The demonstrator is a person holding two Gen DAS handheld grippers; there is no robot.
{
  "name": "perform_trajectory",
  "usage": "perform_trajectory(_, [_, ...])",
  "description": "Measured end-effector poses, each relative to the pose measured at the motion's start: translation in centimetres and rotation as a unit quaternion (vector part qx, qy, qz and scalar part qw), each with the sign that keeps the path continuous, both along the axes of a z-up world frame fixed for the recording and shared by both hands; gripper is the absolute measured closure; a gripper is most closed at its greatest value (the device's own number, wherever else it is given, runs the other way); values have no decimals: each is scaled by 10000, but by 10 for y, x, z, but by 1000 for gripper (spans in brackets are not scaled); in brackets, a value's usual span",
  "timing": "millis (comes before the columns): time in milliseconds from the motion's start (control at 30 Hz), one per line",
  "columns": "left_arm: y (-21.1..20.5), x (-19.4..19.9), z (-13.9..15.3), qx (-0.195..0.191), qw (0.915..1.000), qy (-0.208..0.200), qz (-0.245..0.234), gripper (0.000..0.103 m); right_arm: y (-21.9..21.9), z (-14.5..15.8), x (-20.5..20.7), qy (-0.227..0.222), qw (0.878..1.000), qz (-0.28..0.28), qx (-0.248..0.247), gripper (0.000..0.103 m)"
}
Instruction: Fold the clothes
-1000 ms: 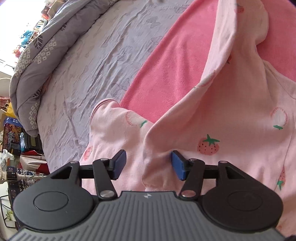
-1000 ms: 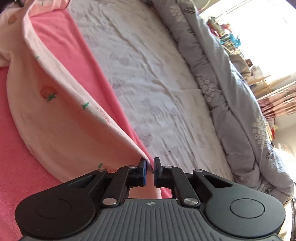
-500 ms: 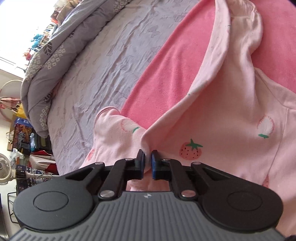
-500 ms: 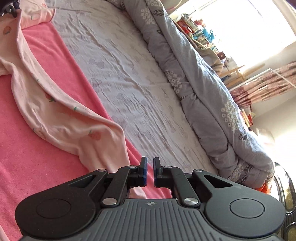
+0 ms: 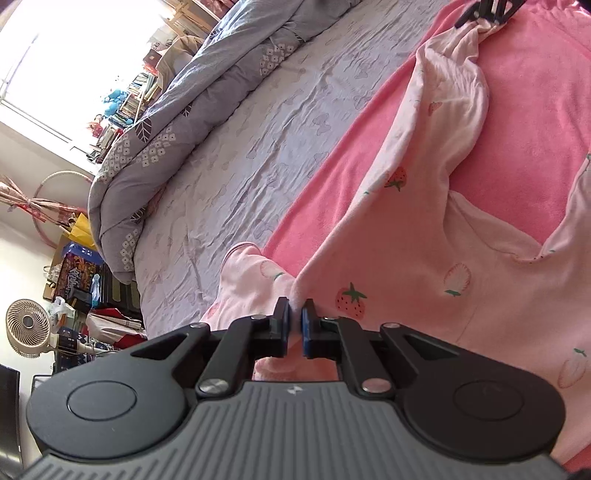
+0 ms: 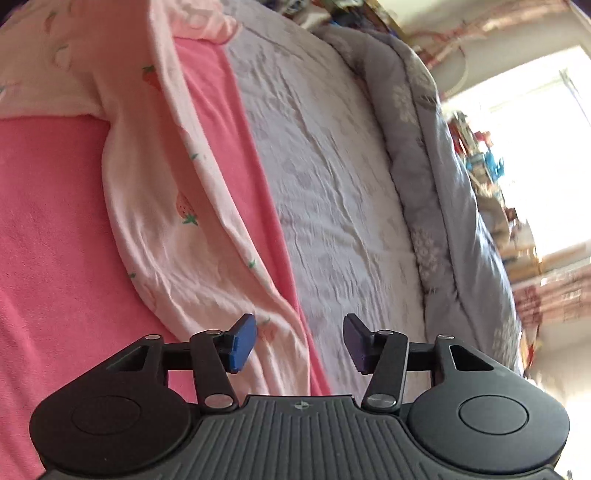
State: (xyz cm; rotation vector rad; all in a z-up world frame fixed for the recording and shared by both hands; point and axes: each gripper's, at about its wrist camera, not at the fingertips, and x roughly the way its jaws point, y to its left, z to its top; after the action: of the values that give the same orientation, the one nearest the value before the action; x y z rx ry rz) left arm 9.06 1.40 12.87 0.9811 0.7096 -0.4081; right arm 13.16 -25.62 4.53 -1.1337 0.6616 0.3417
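Observation:
A pale pink garment with strawberry prints [image 5: 424, 258] lies on a bright pink blanket [image 5: 535, 122] on the bed. My left gripper [image 5: 294, 325] is shut on a fold of the garment near its body. One long part of the garment stretches away to my right gripper [image 5: 487, 11] at the top right of the left wrist view. In the right wrist view the right gripper [image 6: 299, 341] is open, with the garment's end [image 6: 207, 266] lying slack on the blanket [image 6: 55, 229] under its left finger.
A lilac sheet [image 5: 258, 140] covers the bed beside the blanket. A rolled grey quilt [image 5: 177, 122] lies along the far edge. Past it are a bright window, shelves, boxes and a small fan [image 5: 27, 325] on the floor.
My left gripper has closed on the garment fold and lifted. My right gripper, shut on the garment's end before, has opened and let it drop onto the blanket.

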Motion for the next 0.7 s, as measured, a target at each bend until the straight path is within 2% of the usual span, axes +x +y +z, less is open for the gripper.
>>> perform_trajectory(167, [3, -13, 20, -364, 9989, -103, 263, 96, 29, -24, 30, 227, 9988, 427, -63, 38])
perform_trajectory(333, [10, -15, 40, -730, 9962, -94, 468, 96, 41, -49, 48, 522, 9974, 473, -160, 38])
perform_trajectory(400, [13, -15, 41, -780, 9956, -59, 520, 96, 44, -58, 53, 539, 9974, 417, -248, 45])
perform_trajectory(433, [15, -14, 42, -799, 9953, -40, 543, 96, 44, -61, 56, 539, 9978, 301, -262, 69])
perform_trajectory(467, [17, -15, 40, -799, 9952, -31, 557, 96, 42, -61, 60, 525, 9983, 111, -214, 99])
perform_trajectory(533, [18, -16, 37, -775, 9954, -18, 555, 96, 37, -55, 67, 441, 9987, -260, -63, 97])
perform_trajectory(700, [20, -21, 37, -824, 9949, -95, 572, 96, 19, -20, 49, -301, 9978, -582, -138, 97])
